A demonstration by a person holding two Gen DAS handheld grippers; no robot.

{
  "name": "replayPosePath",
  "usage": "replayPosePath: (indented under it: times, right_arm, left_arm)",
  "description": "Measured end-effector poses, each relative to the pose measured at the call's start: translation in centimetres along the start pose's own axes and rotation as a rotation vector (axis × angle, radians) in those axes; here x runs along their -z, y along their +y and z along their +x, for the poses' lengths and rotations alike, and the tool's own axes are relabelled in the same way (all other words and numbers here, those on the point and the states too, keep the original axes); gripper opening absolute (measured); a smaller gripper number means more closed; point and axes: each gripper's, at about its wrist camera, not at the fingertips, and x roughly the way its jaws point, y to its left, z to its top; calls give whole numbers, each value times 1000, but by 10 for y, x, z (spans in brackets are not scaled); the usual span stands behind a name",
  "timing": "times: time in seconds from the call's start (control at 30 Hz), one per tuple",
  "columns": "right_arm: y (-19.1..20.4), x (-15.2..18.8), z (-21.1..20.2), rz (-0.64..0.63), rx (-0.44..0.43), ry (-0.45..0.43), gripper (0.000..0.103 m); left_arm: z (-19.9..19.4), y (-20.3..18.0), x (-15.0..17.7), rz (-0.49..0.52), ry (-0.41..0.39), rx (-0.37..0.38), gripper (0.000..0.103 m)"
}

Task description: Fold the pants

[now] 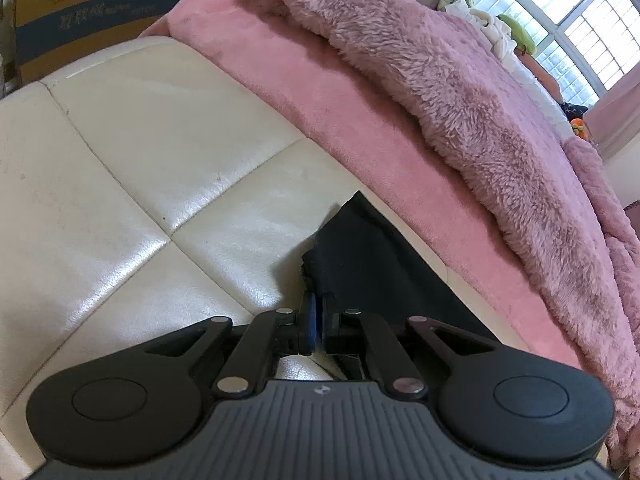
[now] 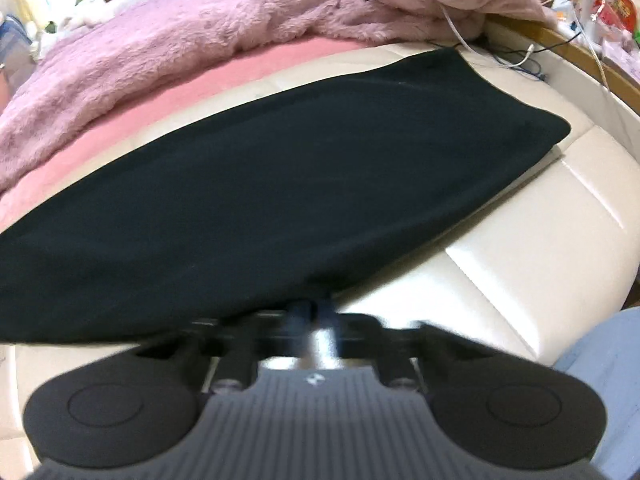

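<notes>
- Left wrist view: left tongs (image 1: 319,314) are pinching a corner of the black pants (image 1: 360,256), which are lying on the cream padded bed edge (image 1: 160,168) beside the pink blanket (image 1: 320,92).
- Right wrist view: right tongs (image 2: 316,309) are pressing together at the near hem of the pants (image 2: 280,168); blur is hiding whether cloth is caught. Pants are lying as one long flat band, seemingly halved lengthwise; cross folds are remaining.

Home bedroom, lived-in. Cream quilted leather surface (image 1: 132,168) at 9 o'clock in left wrist view, pink fleece sheet (image 1: 320,92) beside it toward centre. Fluffy mauve blanket (image 1: 460,92) heaped from 12 to 3 o'clock. Barred window (image 1: 588,20) at 2 o'clock, daylight through. Cardboard box (image 1: 80,16) at 10 o'clock. Right wrist view: cluttered wooden shelf (image 2: 592,12) with white cables (image 2: 516,56) at 1 to 2 o'clock.
</notes>
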Motion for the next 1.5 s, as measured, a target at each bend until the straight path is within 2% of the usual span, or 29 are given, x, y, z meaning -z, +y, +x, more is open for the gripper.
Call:
replayPosePath:
  times: [0.17, 0.33, 0.43, 0.5, 0.57, 0.6, 0.67, 0.7, 0.73, 0.77, 0.87, 0.93, 1.03, 1.13, 1.23, 1.4, 1.5]
  right_arm:
    - [-8, 4, -19, -99, -44, 60, 0]
    - [-7, 22, -29, -231, -75, 183, 0]
    - [-10, 35, -27, -275, -81, 241, 0]
    - [-13, 38, -29, -283, -92, 241, 0]
    - [-14, 39, -31, -309, -98, 258, 0]
    - [-14, 40, -31, -326, -101, 275, 0]
    - [-16, 36, -32, -355, -75, 295, 0]
    - [-19, 34, -34, -365, -69, 295, 4]
    - [-23, 32, -39, -363, -71, 280, 15]
    - [-26, 28, -45, -359, -83, 256, 21]
    - [-30, 15, -62, -372, -122, 153, 22]
    - [-27, 6, -64, -396, -185, 106, 24]
    - [-15, -7, -47, -441, -245, 75, 24]
    - [-1, -22, -18, -449, -254, 63, 24]
    - [21, -32, 5, -446, -284, 38, 24]
    - [45, -61, 41, -481, -289, 9, 24]
    - [53, -75, 63, -490, -284, 4, 24]
  left_arm:
    - [-12, -6, -3, 70, 31, -100, 1]
    - [-23, -4, 5, 212, 45, -242, 2]
    - [-21, 4, 14, 254, 54, -291, 2]
    - [-17, 8, 20, 280, 65, -302, 2]
    - [-20, 7, 21, 308, 44, -329, 5]
    - [-21, 5, 21, 321, 38, -361, 11]
    - [-24, 3, 17, 329, 49, -388, 15]
    - [-29, 2, 16, 329, 38, -385, 15]
    - [-34, -2, 17, 339, 22, -380, 18]
    - [-41, -8, 19, 357, 2, -378, 21]
    - [-59, -32, 31, 436, -36, -297, 22]
    - [-68, -52, 46, 481, -22, -173, 22]
    - [-72, -80, 74, 542, 21, -13, 22]
    - [-65, -98, 102, 577, 69, 54, 22]
    - [-49, -103, 124, 588, 103, 27, 22]
    - [-32, -87, 132, 514, 144, -73, 22]
    - [-39, -77, 136, 497, 131, -77, 15]
